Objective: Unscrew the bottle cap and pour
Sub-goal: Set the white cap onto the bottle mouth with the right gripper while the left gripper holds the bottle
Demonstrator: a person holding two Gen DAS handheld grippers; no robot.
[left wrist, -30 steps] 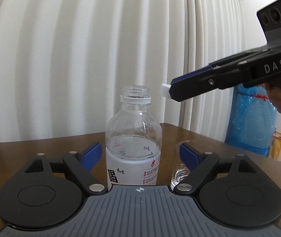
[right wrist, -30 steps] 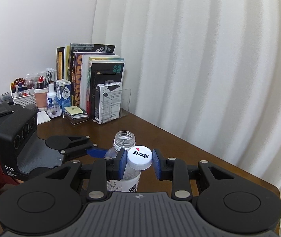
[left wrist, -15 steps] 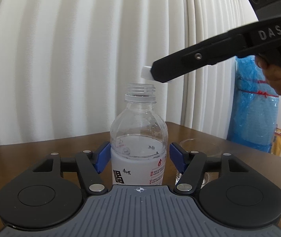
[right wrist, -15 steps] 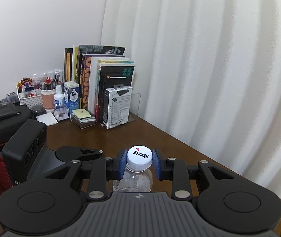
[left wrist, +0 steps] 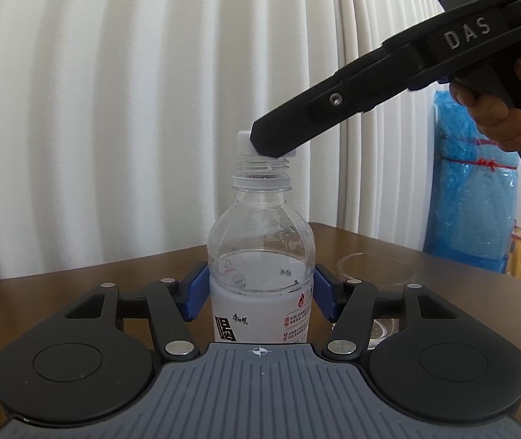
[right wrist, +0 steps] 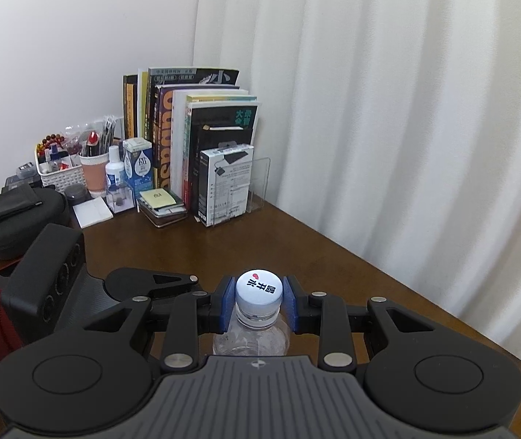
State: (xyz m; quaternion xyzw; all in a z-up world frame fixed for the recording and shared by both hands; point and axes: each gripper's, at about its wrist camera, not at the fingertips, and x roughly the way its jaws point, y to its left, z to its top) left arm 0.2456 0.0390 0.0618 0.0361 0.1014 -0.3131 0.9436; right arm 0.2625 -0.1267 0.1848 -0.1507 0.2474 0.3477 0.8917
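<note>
Clear plastic water bottle [left wrist: 260, 274], partly filled, standing upright on the brown wooden table [left wrist: 443, 267]. The left gripper [left wrist: 259, 294] is clamped on the bottle's labelled body, one blue pad [left wrist: 195, 292] pressed to each side. The white cap [right wrist: 259, 290], printed with dark characters and a red mark, is pinched between the blue pads of the right gripper [right wrist: 259, 301] and sits at the top of the threaded neck [left wrist: 261, 166]; whether it rests on the threads cannot be told. A clear drinking glass [left wrist: 375, 267] stands on the table just beside the bottle, partly hidden by the left gripper. Behind: white pleated curtain [left wrist: 132, 109]; books [right wrist: 190, 135] in a clear stand and a white basket of stationery [right wrist: 60, 172] at the table's far corner.
</note>
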